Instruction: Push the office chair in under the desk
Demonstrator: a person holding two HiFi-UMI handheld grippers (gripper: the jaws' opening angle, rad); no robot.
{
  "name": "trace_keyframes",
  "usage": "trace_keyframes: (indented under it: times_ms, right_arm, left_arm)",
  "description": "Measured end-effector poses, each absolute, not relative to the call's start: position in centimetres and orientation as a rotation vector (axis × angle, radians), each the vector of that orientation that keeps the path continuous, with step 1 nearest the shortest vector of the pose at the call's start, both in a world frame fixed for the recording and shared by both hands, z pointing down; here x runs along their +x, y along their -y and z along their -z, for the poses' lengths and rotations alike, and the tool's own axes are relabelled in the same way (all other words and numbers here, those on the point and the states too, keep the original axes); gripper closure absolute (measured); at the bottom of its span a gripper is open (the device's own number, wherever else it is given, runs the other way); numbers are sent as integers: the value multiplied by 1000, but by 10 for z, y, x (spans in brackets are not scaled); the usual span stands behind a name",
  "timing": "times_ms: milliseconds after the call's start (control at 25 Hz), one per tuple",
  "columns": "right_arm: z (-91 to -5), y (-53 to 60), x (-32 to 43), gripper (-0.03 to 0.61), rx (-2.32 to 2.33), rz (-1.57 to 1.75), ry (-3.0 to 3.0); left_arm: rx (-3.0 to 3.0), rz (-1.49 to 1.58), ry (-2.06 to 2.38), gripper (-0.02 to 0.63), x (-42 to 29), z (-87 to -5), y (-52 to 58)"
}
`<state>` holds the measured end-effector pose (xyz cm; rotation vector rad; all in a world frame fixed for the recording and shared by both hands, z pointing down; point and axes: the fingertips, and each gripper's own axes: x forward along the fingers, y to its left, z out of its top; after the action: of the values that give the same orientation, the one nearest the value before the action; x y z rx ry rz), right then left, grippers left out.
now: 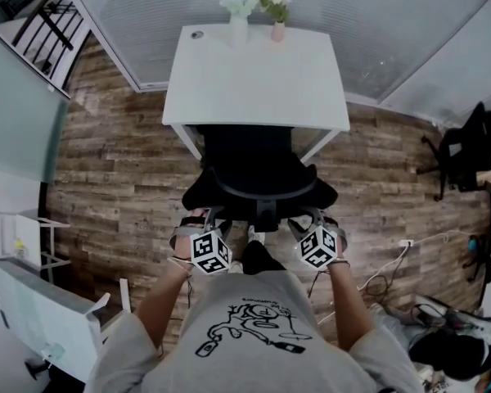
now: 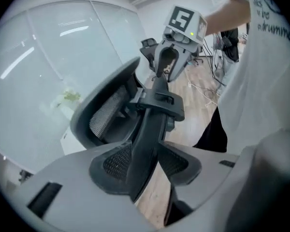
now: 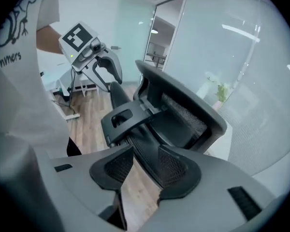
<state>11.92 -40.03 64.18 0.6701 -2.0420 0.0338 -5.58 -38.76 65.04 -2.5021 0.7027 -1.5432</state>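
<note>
Grey jaws on the left gripper (image 2: 145, 164) and right gripper (image 3: 146, 170) stand wide apart, clasping nothing, just behind the black office chair (image 1: 258, 174). Its seat sits under the white desk (image 1: 254, 80). The push looks finished, so only backing away remains.

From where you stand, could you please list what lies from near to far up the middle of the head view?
Left gripper and right gripper side by side → office chair → desk → two flower vases.

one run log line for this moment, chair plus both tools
office chair: seat in under desk | left tool: open, at backrest, not gripping | right tool: open, at backrest, not gripping
</note>
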Motion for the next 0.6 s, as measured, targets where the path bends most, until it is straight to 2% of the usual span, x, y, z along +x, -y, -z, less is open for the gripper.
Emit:
trace_keyframes:
  times_ms: [200, 600]
  right_arm:
    - [-586, 405, 95, 428, 838, -130, 2217]
    - [-443, 414, 47, 457, 1072, -278, 2598]
  left_arm:
    - [-2757, 1244, -927, 460, -44, -589, 396]
    - [-3077, 386, -1192, 547, -27, -435, 403]
